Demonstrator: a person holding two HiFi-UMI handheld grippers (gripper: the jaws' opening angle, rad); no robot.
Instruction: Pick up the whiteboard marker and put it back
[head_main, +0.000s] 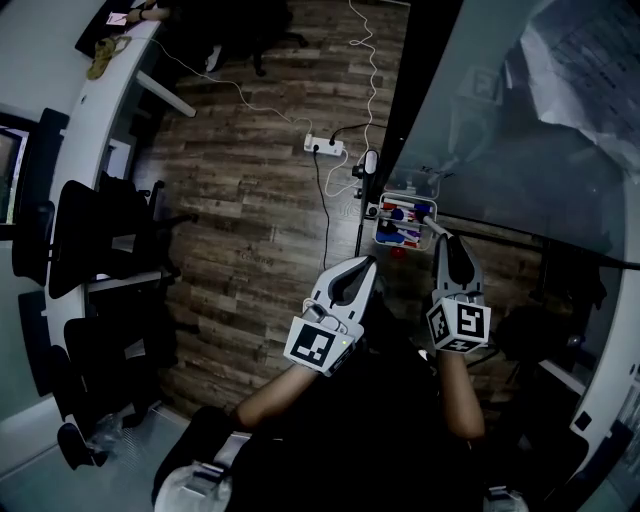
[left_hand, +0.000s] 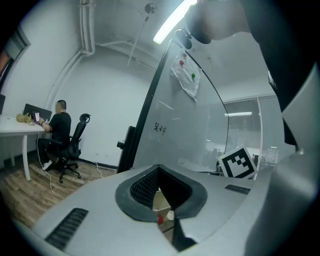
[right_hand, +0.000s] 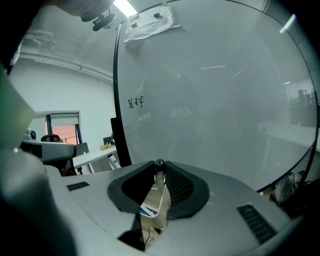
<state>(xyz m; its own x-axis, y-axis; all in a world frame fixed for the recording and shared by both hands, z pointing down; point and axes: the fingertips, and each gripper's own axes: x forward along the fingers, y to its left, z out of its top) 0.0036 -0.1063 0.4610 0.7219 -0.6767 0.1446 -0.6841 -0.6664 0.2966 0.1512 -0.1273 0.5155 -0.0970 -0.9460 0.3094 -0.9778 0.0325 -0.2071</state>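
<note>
My right gripper (head_main: 447, 240) is shut on a whiteboard marker (head_main: 438, 228), a pale barrel with a black cap. In the right gripper view the marker (right_hand: 159, 176) stands upright at the tips of the right gripper (right_hand: 159, 169), cap end up, in front of the whiteboard (right_hand: 215, 90). Just beyond the tips in the head view hangs a small white marker tray (head_main: 379, 228) on the board's lower edge, with red and blue markers in it. My left gripper (head_main: 368, 262) hovers to the left of the tray. Its tips (left_hand: 159, 170) meet with nothing between them.
The glass whiteboard (head_main: 520, 120) fills the right side, with a little writing (left_hand: 160, 128) on it. A power strip (head_main: 325, 147) and cables lie on the wood floor. Office chairs (head_main: 90, 240) and a curved white desk (head_main: 90, 110) stand at the left. A person (left_hand: 60, 130) sits at a far desk.
</note>
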